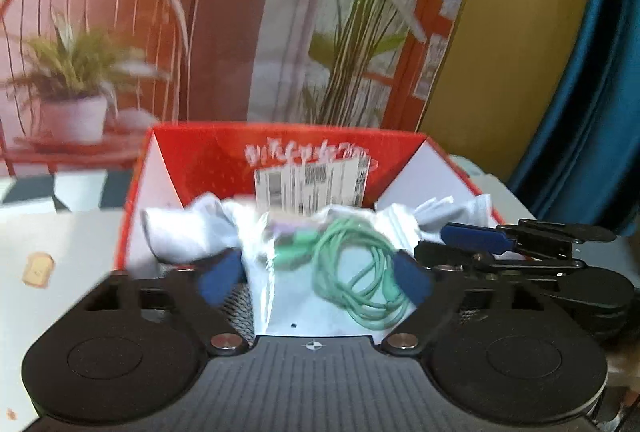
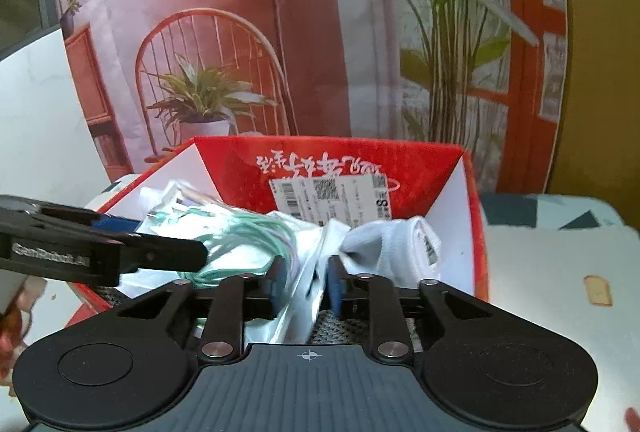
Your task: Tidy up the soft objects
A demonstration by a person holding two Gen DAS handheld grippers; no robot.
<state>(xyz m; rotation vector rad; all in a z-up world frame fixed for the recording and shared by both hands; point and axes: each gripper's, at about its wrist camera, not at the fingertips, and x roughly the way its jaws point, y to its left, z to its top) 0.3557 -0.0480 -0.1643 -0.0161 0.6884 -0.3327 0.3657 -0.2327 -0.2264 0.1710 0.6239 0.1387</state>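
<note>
Right claw (image 2: pixel 306 286): blue pads pressed together on an edge of the clear bag (image 2: pixel 308 292), pinching it over the box.
Left claw (image 1: pixel 316 278): spread wide, the bag (image 1: pixel 288 272) lying between its pads (contact unclear through the blur), perhaps steadying it.
Bag: holds a coiled green cable (image 1: pixel 360 272); likely being tucked in.
Socks: white socks (image 2: pixel 400 244) bunched inside, beside the bag.
Box: red box (image 2: pixel 478 232), open, shipping label (image 2: pixel 332 200) on its far wall, collecting the soft things.
Table: pale table (image 2: pixel 540 272), a small toast sticker (image 2: pixel 598 291) on it.
Room: printed backdrop (image 2: pixel 240 72) of chair and plants; blue curtain (image 1: pixel 592 92) at right.
</note>
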